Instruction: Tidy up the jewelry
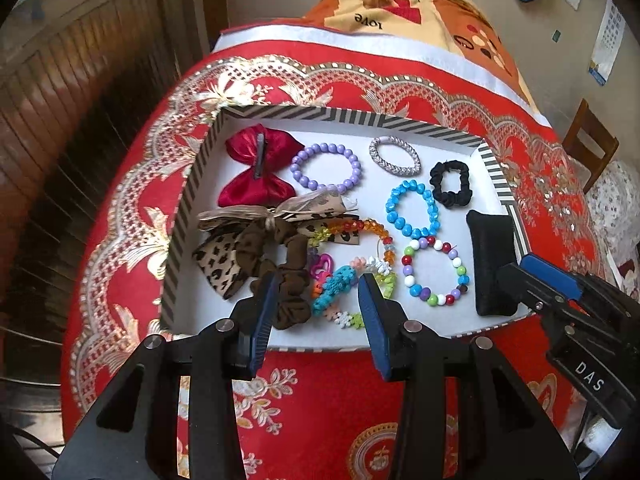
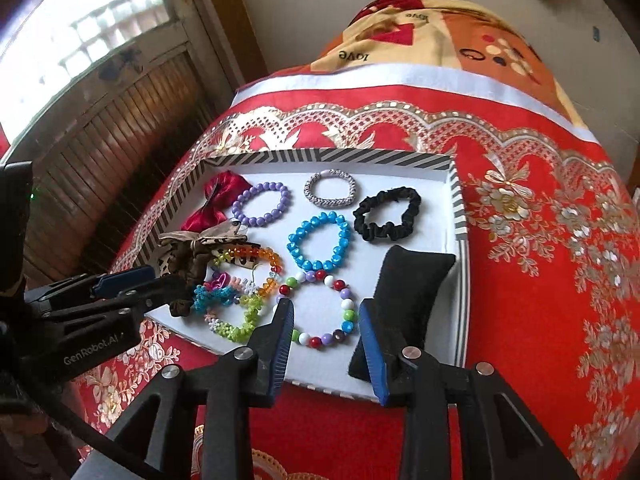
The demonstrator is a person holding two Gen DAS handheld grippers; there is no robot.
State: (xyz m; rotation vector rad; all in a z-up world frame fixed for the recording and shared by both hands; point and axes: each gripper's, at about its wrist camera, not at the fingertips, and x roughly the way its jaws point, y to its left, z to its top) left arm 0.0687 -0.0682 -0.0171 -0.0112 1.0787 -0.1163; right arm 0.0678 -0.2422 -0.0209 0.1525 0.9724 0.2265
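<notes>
A striped-walled white tray holds a red satin bow, a purple bead bracelet, a silver braided band, a black scrunchie, a blue bead bracelet, a multicolour bead bracelet, a black cushion, and a leopard bow tangled with bright bracelets. My left gripper hovers open above a turquoise flower bracelet, holding nothing. My right gripper hangs open over the multicolour bracelet beside the cushion, also holding nothing.
The tray rests on a red and gold cloth with a folded printed blanket behind it. Wooden shutters stand to the left, a wooden chair to the right. Each gripper sits near the tray's front edge.
</notes>
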